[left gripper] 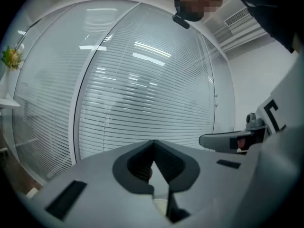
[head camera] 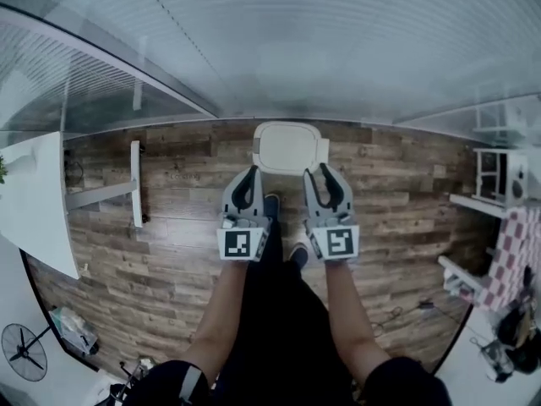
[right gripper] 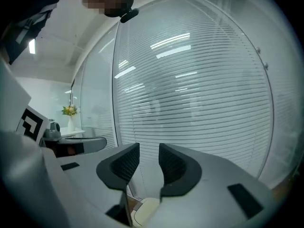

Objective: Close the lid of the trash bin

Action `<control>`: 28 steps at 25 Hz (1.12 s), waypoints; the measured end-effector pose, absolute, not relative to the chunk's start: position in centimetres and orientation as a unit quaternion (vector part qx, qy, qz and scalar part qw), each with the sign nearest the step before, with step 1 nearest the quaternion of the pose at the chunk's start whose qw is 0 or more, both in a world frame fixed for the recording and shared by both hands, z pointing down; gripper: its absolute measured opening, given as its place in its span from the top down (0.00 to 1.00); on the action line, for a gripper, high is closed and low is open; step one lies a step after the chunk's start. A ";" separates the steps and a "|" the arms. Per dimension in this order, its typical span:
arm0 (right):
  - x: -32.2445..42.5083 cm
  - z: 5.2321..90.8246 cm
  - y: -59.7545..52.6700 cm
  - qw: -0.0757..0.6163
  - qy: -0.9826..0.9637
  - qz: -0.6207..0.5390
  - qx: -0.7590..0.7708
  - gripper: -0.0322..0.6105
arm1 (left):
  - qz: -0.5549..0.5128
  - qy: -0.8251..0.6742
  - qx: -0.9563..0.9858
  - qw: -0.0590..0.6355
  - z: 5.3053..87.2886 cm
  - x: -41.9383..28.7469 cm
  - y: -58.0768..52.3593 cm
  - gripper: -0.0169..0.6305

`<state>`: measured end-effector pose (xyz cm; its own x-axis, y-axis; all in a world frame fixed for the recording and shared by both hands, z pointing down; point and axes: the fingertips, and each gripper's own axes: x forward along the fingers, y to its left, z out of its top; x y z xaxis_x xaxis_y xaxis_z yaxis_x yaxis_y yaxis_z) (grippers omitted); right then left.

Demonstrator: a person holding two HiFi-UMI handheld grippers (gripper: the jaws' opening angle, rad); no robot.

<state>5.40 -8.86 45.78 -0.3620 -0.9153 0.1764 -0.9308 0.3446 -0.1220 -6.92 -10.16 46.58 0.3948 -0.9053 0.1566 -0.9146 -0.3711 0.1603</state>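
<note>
Two empty grippers hover above the trash bin (head camera: pixel 325 151), its lid (head camera: pixel 286 144) apparently down; left gripper (head camera: pixel 250 176) fingers closed, right gripper (head camera: pixel 322 176) fingers parted. Job looks finished; only withdrawal is left.

no letters, numbers, brand names or signs can be read in any view. the only printed marks are black-and-white square patterns, one on the left cube (head camera: pixel 243 244) of the left gripper (head camera: pixel 250 174) and one on the right cube (head camera: pixel 336 243) of the right gripper (head camera: pixel 319 174). both are blocky codes, not text. part of such a pattern also shows at the edge of each gripper view.
</note>
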 end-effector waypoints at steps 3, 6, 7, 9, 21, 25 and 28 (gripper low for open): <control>6.0 42.7 -7.2 0.033 -0.824 0.084 0.560 0.76 | 0.018 -0.540 0.835 0.101 44.0 -6.2 -8.6 0.96; 7.1 39.8 -5.4 0.024 -0.821 0.081 0.565 0.76 | 0.012 -0.539 0.838 0.086 40.6 -5.7 -7.0 0.96; 7.6 38.9 -4.8 0.020 -0.820 0.080 0.566 0.76 | 0.009 -0.540 0.837 0.083 39.6 -5.6 -6.4 0.96; 8.2 37.3 -3.5 0.010 -0.823 0.076 0.564 0.76 | -0.003 -0.540 0.838 0.078 37.7 -5.3 -5.2 0.96; 10.0 31.4 3.7 -0.014 -0.832 0.038 0.553 0.78 | -0.031 -0.550 0.833 0.050 32.0 -3.7 2.3 0.96; 11.0 29.3 4.9 -0.024 -0.831 0.023 0.555 0.85 | -0.031 -0.562 0.825 0.046 30.1 -4.0 4.1 0.96; 11.5 28.2 6.2 -0.032 -0.828 0.016 0.560 0.94 | -0.032 -0.563 0.825 0.039 29.3 -4.1 5.3 0.96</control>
